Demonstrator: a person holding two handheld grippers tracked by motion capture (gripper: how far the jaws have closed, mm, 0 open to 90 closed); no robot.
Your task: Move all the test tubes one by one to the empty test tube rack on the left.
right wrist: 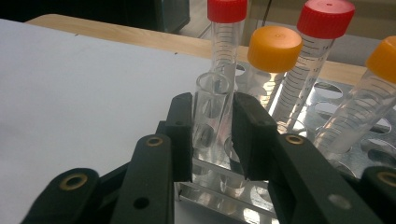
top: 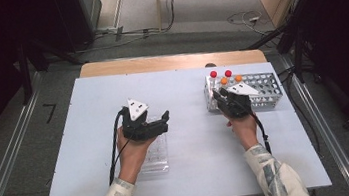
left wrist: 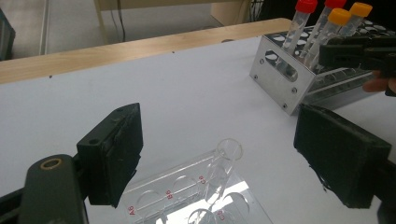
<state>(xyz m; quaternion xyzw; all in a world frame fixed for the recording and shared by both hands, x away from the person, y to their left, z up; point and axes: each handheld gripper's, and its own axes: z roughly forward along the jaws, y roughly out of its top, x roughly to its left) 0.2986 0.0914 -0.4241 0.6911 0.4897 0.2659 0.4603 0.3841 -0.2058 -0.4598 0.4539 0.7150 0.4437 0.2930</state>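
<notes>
right tool (right wrist: 212, 135): mine, jaws nearly closed, one pad on each side of an uncapped clear tube (right wrist: 210, 109); pads look pressed on it, can't fully confirm contact on the far side
uncapped clear tube: upright between my right jaws, open rim just above the pad tops, bottom end in the metal rack (right wrist: 350, 93)
metal rack: right under and beyond my right tool; in the high view it lies past my right hand (top: 243, 125) toward the far right of the bench (top: 181, 87)
capped tubes: behind the held tube: red cap (right wrist: 227, 9) straight behind, orange cap (right wrist: 274, 48) just beside it to the right, second red cap (right wrist: 325, 17) further right, another orange cap (right wrist: 385, 58) at the frame edge; all upright or slightly leaning in the rack
left tool (left wrist: 219, 154): mine, jaws wide apart, nothing gripped
clear plastic rack (left wrist: 196, 196): below and between my left jaws, on the bench, lettered wells
open glass tube (left wrist: 224, 163): stands in the clear plastic rack between my left jaws, no pad touching it
left hand (top: 133, 153): rests over the clear plastic rack, well apart from my right tool
bench: white top, wood edge on the far side
</notes>
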